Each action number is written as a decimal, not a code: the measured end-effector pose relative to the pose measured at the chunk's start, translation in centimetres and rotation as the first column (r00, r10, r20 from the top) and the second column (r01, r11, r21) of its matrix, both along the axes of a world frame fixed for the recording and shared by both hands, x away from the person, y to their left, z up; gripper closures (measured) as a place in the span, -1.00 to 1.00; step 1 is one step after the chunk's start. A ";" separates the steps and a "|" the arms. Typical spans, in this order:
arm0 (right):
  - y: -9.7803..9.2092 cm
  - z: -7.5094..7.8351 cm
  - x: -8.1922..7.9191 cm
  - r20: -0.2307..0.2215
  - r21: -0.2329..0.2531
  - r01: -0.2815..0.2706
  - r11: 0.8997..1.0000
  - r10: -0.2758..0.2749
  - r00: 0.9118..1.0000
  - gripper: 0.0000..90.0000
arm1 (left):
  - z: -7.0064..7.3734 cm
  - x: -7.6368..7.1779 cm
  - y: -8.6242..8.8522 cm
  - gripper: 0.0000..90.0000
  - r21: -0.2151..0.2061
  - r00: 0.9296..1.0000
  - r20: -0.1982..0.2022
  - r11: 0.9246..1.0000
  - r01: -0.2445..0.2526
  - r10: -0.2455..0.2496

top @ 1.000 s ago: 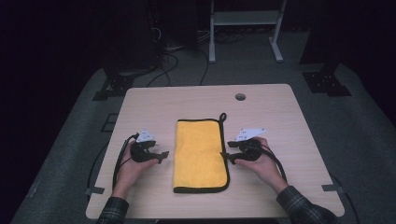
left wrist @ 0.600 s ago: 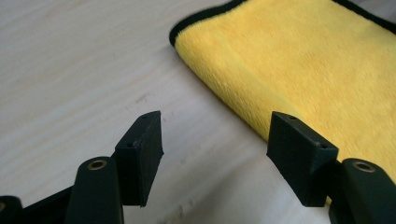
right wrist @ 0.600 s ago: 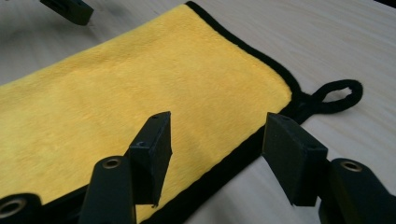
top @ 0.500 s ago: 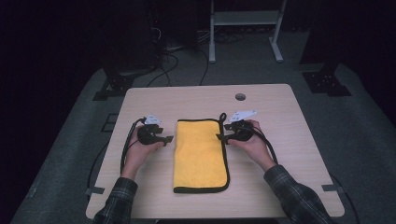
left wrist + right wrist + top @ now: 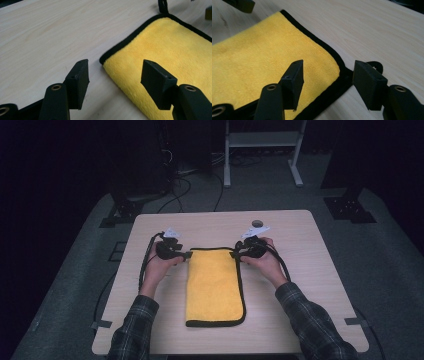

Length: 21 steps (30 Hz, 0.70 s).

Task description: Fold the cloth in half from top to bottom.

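A yellow microfibre towel (image 5: 214, 285) with black edging lies folded flat in the middle of the wooden bench (image 5: 310, 270), its long side running from the near edge toward the far edge. In the high view the left gripper (image 5: 186, 255) sits at the towel's far left corner and the right gripper (image 5: 236, 255) at its far right corner, each held in a hand with a plaid sleeve (image 5: 312, 325) behind it. That view is too distant to tell how the fingers stand.

The left gripper view settles it for that side: the fingers (image 5: 78, 80) are spread apart, straddling the towel's corner (image 5: 105, 61) with bare wood under one finger and yellow pile under the other, clamped on nothing. It also shows the towel's black hanging loop (image 5: 162, 6) at the other far corner.

The right gripper view shows its fingers (image 5: 293, 80) likewise apart, one over the yellow cloth, the other just past the black edging, beside the loop (image 5: 375, 65). A finger of the left gripper (image 5: 240, 5) shows at that view's top left.

A round cable hole (image 5: 257, 224) lies near the bench's far edge.
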State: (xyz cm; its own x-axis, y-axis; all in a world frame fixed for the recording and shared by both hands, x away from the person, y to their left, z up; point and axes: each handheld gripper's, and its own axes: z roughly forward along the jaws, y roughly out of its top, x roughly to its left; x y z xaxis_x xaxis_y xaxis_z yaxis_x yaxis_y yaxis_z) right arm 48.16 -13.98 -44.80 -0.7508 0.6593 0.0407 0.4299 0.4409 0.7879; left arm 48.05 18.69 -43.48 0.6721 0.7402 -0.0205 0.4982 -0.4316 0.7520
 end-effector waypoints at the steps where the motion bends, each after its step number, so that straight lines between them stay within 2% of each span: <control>1: 0.1 -0.2 0.3 -0.004 -0.008 0.003 1.000 -0.003 1.000 -0.09 | -0.1 0.4 -0.2 -0.13 0.001 1.000 -0.004 1.000 -0.001 0.001; 6: 0.6 -1.3 2.0 -0.023 -0.017 0.017 1.000 -0.018 1.000 -0.13 | -0.8 1.4 -0.8 -0.13 0.008 1.000 -0.027 1.000 0.001 0.000; 9: 1.2 -2.0 2.8 -0.030 -0.029 0.025 0.999 -0.026 0.999 -0.16 | -1.2 1.9 -1.1 -0.12 0.010 1.000 -0.025 1.000 -0.013 0.014; 12: 1.6 -2.5 3.4 -0.027 -0.063 0.033 0.998 -0.034 0.999 -0.20 | -1.8 2.2 -1.2 -0.12 0.024 0.999 -0.045 0.999 -0.026 0.027; 14: 1.8 -2.8 3.6 -0.042 -0.079 0.043 0.996 -0.046 0.998 -0.24 | -2.3 2.5 -1.2 -0.11 0.023 0.998 -0.057 0.999 -0.036 0.037; 19: 1.6 -3.1 3.7 -0.055 -0.056 0.046 0.997 -0.049 0.997 -0.28 | -3.0 2.7 -1.4 -0.10 0.045 0.997 -0.070 0.998 -0.034 0.037; 21: 1.5 -3.2 3.7 -0.046 -0.051 0.044 0.998 -0.046 0.998 -0.28 | -3.1 2.8 -1.4 -0.10 0.042 0.996 -0.074 0.998 -0.037 0.040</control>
State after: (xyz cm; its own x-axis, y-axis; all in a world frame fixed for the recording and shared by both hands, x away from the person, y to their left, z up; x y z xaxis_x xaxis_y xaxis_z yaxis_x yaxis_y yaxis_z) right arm 51.84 -12.44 -48.01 -0.7182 0.6946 0.0416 0.4865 0.4585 0.7437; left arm 50.84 17.30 -46.59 0.6411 0.7664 -0.0395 0.5691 -0.4403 0.6944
